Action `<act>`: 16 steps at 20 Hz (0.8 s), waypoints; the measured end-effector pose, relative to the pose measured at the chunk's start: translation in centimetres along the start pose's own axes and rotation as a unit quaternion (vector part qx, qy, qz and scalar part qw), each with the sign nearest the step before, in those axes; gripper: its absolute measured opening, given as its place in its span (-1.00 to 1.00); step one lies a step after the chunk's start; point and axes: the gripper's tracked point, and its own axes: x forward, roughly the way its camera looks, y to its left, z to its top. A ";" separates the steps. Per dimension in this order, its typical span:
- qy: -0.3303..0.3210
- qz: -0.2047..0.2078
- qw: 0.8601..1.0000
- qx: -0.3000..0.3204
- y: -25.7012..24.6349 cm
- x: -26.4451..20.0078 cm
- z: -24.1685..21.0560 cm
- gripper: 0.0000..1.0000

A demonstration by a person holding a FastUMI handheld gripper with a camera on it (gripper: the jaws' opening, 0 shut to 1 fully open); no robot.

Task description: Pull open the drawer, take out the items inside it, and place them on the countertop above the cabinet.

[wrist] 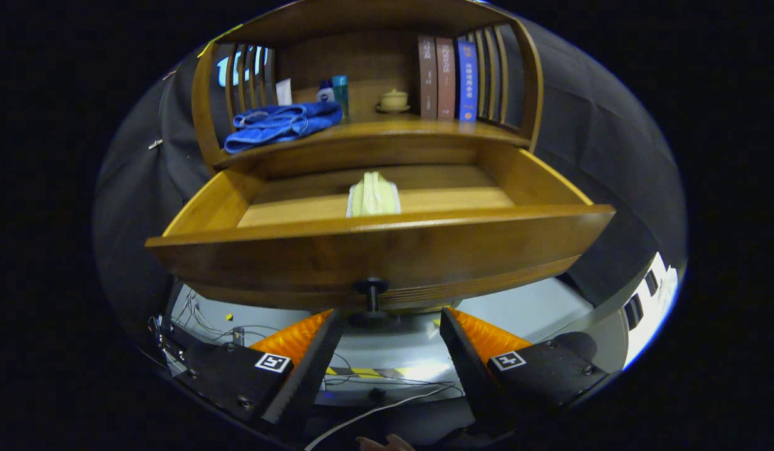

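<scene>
Grey floor point(525, 300) with loose cables lies below the wooden cabinet point(368, 134); its countertop carries a blue towel point(277, 124), bottles, a lidded cup and books. The pulled-out drawer point(381, 241) holds a pale green packet point(374, 195). The gripper point(390, 322) is spread wide, fingers flanking the drawer knob point(371, 289) without touching

Drawer point(387, 250) pulled out at frame centre; packet point(373, 195) inside, mid. Knob point(371, 294) just ahead of open claw point(387, 326), lower centre. Counter point(424, 133) above: towel point(280, 124) left, bottles point(334, 93) behind it, cup point(394, 100) mid, books point(446, 78) right.
</scene>
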 end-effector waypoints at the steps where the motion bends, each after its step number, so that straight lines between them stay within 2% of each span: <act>1: -0.021 0.002 1.000 0.002 0.1 -1.1 1.8 0.99; 4: -0.074 0.020 0.997 0.007 1.1 -2.6 7.5 0.98; 7: -0.090 0.046 0.995 0.013 2.2 -1.1 12.6 0.99; 11: -0.038 0.059 0.998 -0.004 3.5 3.9 15.6 1.00; 16: 0.073 0.052 0.996 -0.011 4.0 10.5 15.1 0.99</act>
